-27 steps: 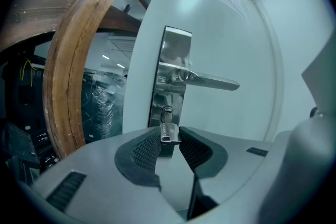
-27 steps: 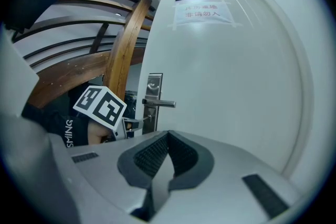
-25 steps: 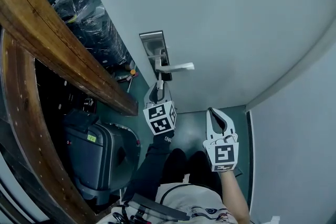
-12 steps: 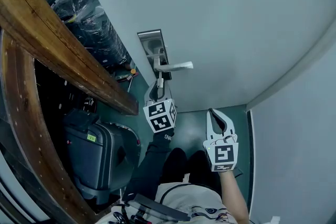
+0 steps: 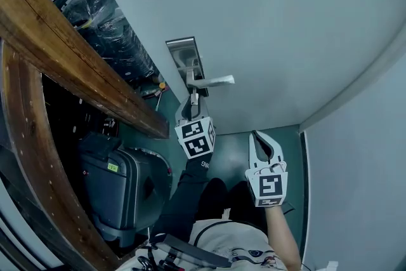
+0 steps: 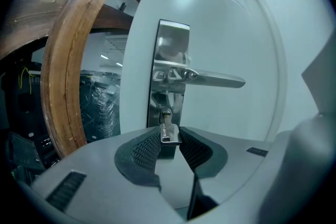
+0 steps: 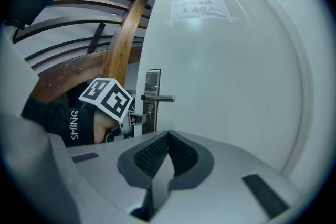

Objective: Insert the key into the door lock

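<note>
Left gripper (image 5: pixel 191 103) is up and forward on an outstretched left arm in a dark sleeve (image 5: pixel 184 200); its jaws are pinched on the head of a key (image 6: pixel 169 132), ribbed pads on either side; its marker cube (image 5: pixel 195 138) faces the head camera. Right gripper (image 5: pixel 261 136) sits lower and to the right, well apart from the left; its jaws are pressed together pad on pad, tips pointing forward; the bare right forearm (image 5: pixel 284 235) is drawn in near the torso.
</note>
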Tool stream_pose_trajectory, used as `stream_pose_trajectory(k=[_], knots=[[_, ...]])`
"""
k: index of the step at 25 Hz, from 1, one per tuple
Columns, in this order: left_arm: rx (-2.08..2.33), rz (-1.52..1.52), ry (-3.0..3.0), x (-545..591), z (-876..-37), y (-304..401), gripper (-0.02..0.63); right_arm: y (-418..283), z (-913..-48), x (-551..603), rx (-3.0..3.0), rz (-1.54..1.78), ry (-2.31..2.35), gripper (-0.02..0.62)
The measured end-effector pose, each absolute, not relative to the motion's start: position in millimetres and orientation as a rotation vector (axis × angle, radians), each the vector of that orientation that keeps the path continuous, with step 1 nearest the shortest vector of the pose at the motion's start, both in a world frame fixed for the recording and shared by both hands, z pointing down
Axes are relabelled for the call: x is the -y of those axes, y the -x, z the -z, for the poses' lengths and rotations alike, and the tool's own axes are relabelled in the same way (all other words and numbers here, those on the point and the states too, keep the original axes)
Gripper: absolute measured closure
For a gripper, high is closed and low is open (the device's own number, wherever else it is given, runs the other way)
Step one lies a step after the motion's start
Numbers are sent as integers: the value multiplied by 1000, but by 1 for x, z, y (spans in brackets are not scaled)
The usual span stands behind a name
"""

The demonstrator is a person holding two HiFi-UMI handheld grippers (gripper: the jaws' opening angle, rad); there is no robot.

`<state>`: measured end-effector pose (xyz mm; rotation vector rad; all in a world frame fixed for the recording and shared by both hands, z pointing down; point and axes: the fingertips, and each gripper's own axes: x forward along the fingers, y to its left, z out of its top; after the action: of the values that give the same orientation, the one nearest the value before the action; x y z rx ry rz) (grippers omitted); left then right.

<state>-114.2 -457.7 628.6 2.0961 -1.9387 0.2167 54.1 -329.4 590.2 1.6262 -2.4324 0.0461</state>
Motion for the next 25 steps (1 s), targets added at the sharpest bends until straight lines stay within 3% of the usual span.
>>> stream_pose_trajectory(k=[20, 25], knots=[[1990, -392, -2125, 497, -634, 116, 488, -66, -599, 324, 2403, -63, -1648, 590], [1925, -432, -2165, 452, -639, 111, 486, -66, -580, 305, 2401, -74, -1665, 591]])
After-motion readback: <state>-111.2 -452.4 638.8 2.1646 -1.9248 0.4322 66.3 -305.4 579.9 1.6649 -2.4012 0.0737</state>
